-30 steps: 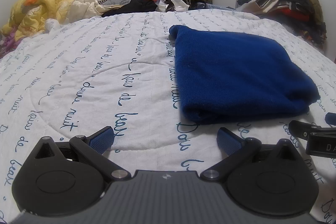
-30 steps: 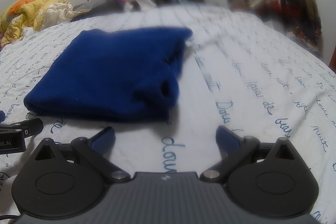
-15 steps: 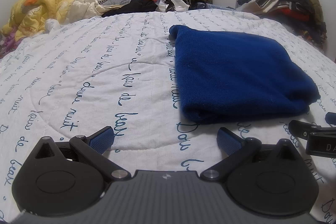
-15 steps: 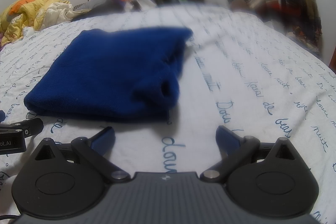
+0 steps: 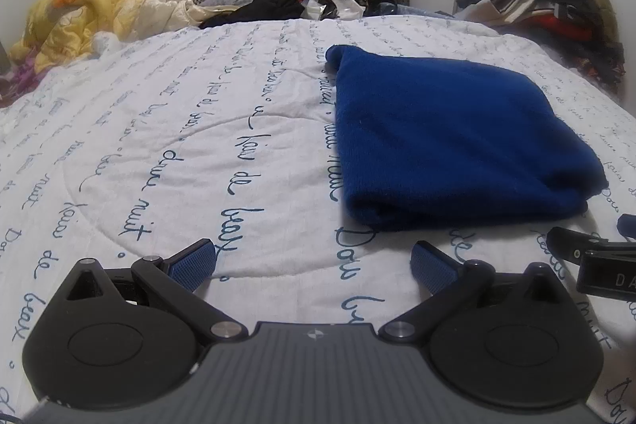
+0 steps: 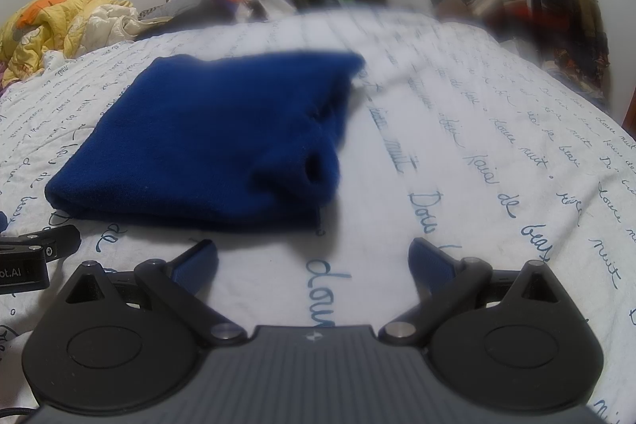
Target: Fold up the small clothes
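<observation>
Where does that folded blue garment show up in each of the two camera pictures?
Left wrist view: folded blue garment lies right of centre on the quilt.
Right wrist view: it lies left of centre.
Shared landmark: the yellow bedding heaped at far left in both.

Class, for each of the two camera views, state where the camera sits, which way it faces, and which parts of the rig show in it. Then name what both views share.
Left wrist: sits on the left hand-held gripper, low over the bed, facing the folded blue garment ahead-right; its open fingers show.
Right wrist: sits on the right hand-held gripper, garment ahead-left; its open fingers show.
Shared: garment, lettered bedspread, yellow quilt, each other's gripper at the edge.
</observation>
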`<state>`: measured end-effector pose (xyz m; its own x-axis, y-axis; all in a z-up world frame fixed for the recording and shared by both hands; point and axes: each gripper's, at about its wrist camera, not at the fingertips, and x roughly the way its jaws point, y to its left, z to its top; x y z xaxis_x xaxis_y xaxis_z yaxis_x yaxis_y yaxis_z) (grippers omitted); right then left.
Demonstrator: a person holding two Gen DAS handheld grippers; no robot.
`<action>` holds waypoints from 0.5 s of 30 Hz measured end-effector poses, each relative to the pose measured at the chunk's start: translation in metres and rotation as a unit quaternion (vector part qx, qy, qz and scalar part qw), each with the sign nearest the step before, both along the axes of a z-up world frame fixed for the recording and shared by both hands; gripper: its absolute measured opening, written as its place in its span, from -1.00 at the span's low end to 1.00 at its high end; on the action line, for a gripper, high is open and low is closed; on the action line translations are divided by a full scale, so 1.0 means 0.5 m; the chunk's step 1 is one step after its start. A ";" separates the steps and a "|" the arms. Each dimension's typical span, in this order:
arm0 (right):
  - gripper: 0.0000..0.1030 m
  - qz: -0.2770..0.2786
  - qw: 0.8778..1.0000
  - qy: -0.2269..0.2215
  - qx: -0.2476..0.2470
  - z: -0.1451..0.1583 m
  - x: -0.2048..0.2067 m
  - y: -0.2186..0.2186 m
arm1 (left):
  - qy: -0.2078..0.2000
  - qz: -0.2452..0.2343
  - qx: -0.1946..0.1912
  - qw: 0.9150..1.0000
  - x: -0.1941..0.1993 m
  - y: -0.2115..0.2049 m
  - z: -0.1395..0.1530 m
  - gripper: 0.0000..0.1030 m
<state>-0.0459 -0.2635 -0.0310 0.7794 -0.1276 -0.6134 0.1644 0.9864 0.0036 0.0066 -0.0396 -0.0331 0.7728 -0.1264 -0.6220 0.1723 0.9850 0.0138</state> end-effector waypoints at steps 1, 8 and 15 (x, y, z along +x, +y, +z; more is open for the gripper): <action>1.00 0.000 1.000 0.000 0.000 0.000 0.000 0.001 | 0.002 0.002 0.001 1.000 0.000 0.000 0.001 1.00; 1.00 0.000 1.000 0.000 0.000 0.000 0.000 0.000 | 0.000 0.008 0.001 1.000 -0.002 -0.003 0.000 1.00; 1.00 0.000 1.000 0.000 0.000 0.000 0.000 0.001 | -0.002 0.008 0.001 1.000 -0.004 -0.005 -0.002 1.00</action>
